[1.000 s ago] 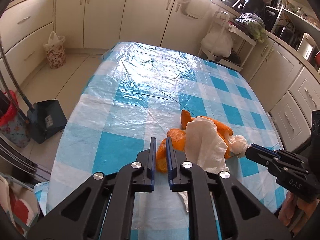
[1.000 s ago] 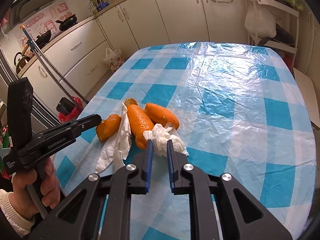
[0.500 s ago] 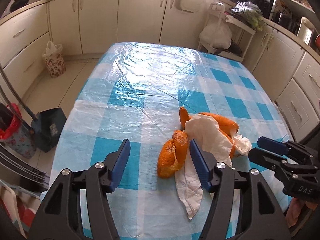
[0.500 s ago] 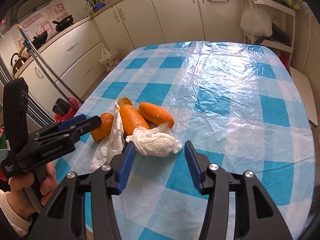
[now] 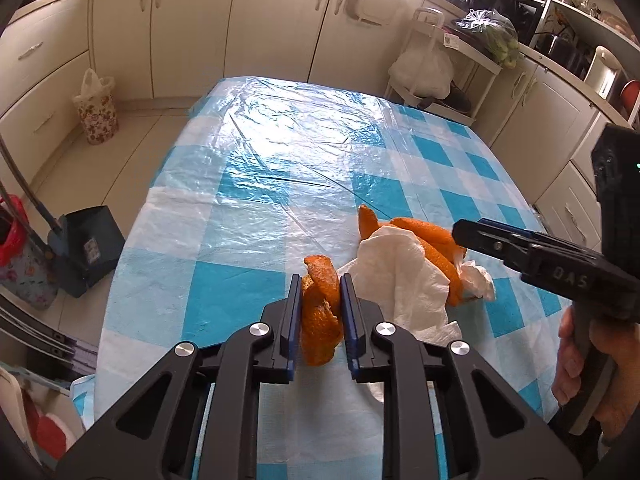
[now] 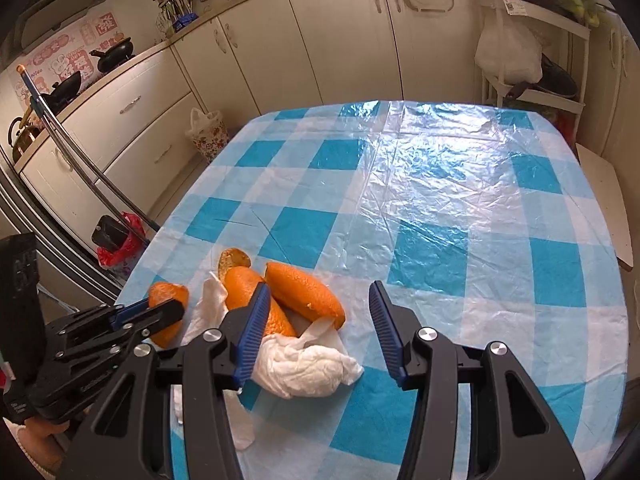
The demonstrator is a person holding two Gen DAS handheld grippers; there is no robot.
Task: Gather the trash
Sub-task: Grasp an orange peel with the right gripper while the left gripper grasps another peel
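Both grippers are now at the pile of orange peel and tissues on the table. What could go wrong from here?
1. The left gripper is closing on one curled orange peel; the peel may crack or slip out when lifted.
2. The flat white tissue lies against that peel and may be dragged along.
3. The right gripper is open above the crumpled tissue; closing here, it might catch the nearby peels instead of the tissue.
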